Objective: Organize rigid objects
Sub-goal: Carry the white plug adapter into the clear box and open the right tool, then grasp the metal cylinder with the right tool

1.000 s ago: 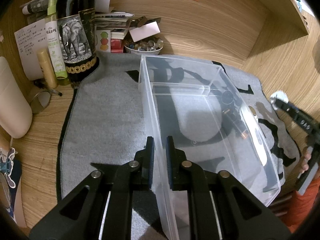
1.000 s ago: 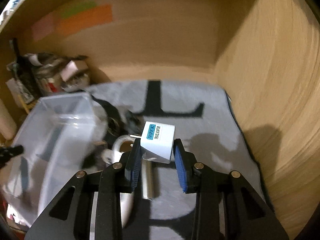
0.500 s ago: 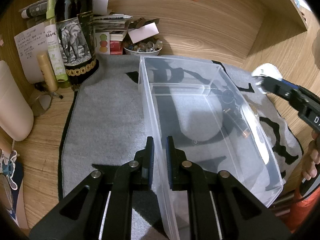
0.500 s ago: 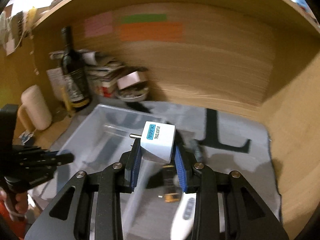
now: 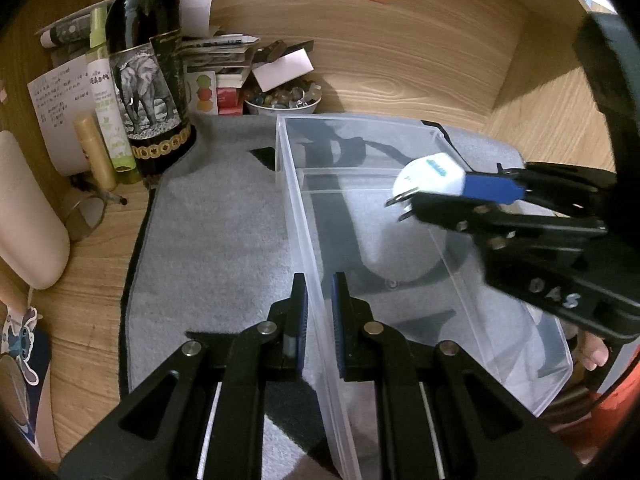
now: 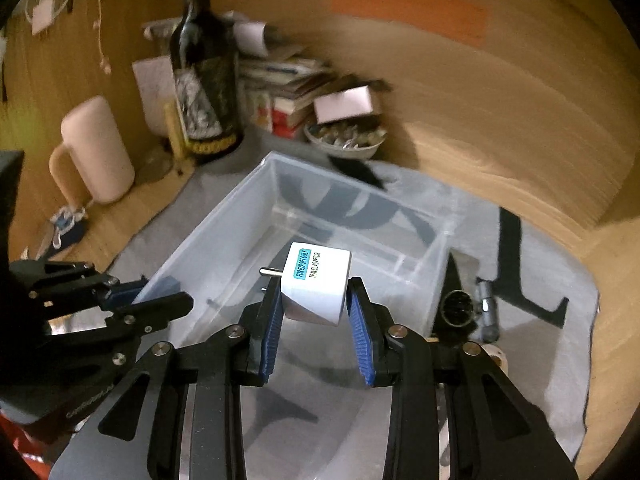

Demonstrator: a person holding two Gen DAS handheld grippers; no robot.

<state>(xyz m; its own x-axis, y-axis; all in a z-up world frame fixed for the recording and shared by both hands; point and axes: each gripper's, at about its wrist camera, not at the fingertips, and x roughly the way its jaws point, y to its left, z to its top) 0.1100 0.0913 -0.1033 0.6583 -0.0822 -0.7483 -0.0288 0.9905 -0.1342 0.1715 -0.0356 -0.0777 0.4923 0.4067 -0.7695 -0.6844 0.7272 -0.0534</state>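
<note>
Wooden desk [image 5: 92,304], wood-panel wall [image 5: 400,52], dim light

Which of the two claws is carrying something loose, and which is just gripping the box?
The right claw carries a white travel plug above the clear plastic box. The left claw only pinches the box's near wall.

A dark wine bottle [image 5: 150,80] with an elephant label stands upright at the back left of the wooden table [image 5: 92,300], its base on the corner of a grey mat [image 5: 216,240]. Just left of it stand a slim green spray bottle [image 5: 108,96] and a short gold tube [image 5: 94,148]. A white bowl [image 5: 284,100] of small trinkets sits before stacked papers [image 5: 216,46]. A beige mug [image 6: 96,152] stands far left
</note>
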